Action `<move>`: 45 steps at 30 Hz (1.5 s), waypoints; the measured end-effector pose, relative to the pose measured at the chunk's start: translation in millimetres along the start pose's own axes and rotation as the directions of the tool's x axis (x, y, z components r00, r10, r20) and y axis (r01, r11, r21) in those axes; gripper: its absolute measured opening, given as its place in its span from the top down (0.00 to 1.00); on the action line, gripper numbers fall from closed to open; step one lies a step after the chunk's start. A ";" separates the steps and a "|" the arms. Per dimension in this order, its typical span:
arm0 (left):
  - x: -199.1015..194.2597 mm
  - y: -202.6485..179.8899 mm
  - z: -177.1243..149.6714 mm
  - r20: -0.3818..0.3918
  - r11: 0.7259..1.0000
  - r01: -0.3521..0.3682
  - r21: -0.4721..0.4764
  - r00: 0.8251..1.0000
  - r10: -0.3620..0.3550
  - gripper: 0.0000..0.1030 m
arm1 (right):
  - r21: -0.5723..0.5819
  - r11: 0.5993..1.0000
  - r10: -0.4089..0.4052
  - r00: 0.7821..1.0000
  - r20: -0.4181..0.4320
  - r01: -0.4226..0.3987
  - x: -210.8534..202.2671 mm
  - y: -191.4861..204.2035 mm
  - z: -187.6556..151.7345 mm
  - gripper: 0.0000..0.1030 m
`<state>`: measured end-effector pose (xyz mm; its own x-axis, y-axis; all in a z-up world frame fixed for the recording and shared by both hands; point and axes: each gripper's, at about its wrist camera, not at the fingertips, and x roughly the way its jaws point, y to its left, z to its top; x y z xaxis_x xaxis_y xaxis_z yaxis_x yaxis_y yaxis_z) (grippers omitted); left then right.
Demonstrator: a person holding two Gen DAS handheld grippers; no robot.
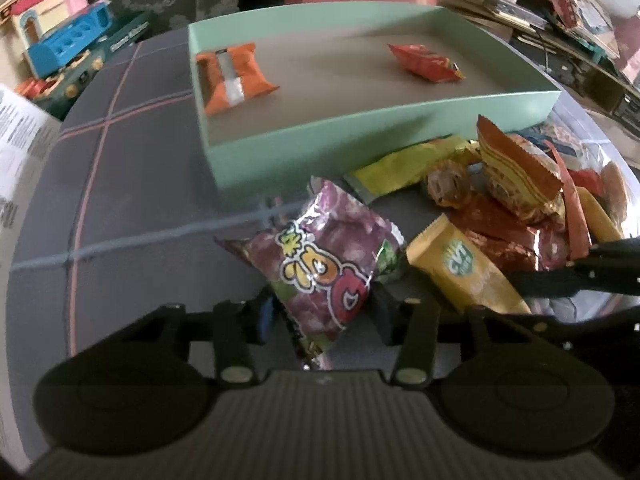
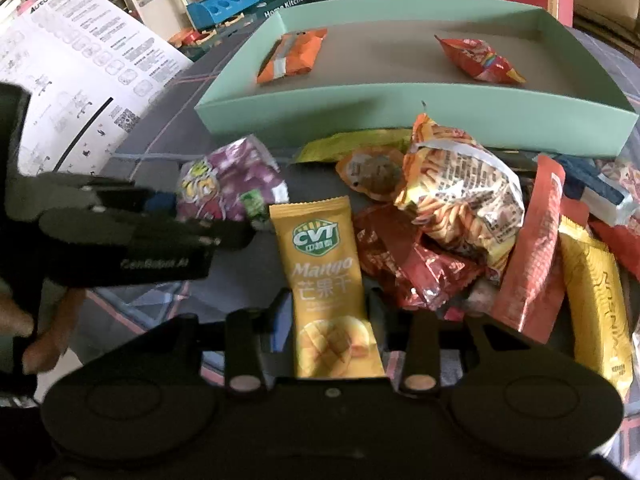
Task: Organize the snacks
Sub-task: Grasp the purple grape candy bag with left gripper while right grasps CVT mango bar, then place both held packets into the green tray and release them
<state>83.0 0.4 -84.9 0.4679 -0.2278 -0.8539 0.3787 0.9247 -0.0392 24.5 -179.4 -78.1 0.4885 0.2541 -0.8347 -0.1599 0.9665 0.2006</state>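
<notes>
Snack sorting is at the pick-up step, and both hands are busy at once. The left gripper (image 1: 323, 312) has its jaws closed on the lower end of the purple pouch (image 1: 320, 268), which stands up between them, just in front of the tray (image 1: 360, 136). The right gripper (image 2: 328, 316) has its jaws clamped on the mango bar (image 2: 326, 280) in the same way; this bar is also in front of the tray, a little to the right of the pouch and touching the snack pile (image 2: 460, 220).

The tray is the goal, I think. It already holds an orange pack (image 1: 234, 78) near its left wall and a red pack (image 1: 426, 62) toward its right wall, with much bare floor between them. The pile on the tabletop (image 1: 132, 184), in front of the tray's right half, is large, so most of the work is not done yet.

The next move, as I judge it, needs each snack to be lifted above the tray's front wall and carried over it. The two grippers are near each other, so they should not cross. Both wrappers are slippery and held only at one end, so they may swing or slide out.
</notes>
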 end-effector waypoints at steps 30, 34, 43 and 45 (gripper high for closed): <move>-64.1 39.1 93.8 0.164 0.968 -0.030 -0.250 0.984 0.073 0.65 | 0.155 0.983 0.063 0.969 0.238 -0.102 -58.3 -49.9 111.9 0.66; -42.0 39.2 122.1 0.141 0.965 -0.031 -0.261 0.988 0.069 0.65 | 0.200 0.978 0.009 0.974 0.228 -0.056 -39.7 -71.4 140.1 0.66; 9.1 38.4 142.6 0.060 0.970 -0.064 -0.235 0.995 0.081 0.65 | 0.215 0.977 -0.029 0.986 0.165 -0.007 10.3 -90.0 167.2 0.66; 15.8 36.8 140.9 0.046 0.972 -0.071 -0.223 0.995 0.083 0.65 | 0.214 0.977 -0.028 0.988 0.154 -0.006 17.6 -91.0 168.3 0.66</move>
<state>216.8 -12.2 -26.7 0.5343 -0.1641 -0.8292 0.1570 0.9832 -0.0934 191.9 -256.9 -24.8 0.6193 0.2292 -0.7509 0.0247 0.9503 0.3105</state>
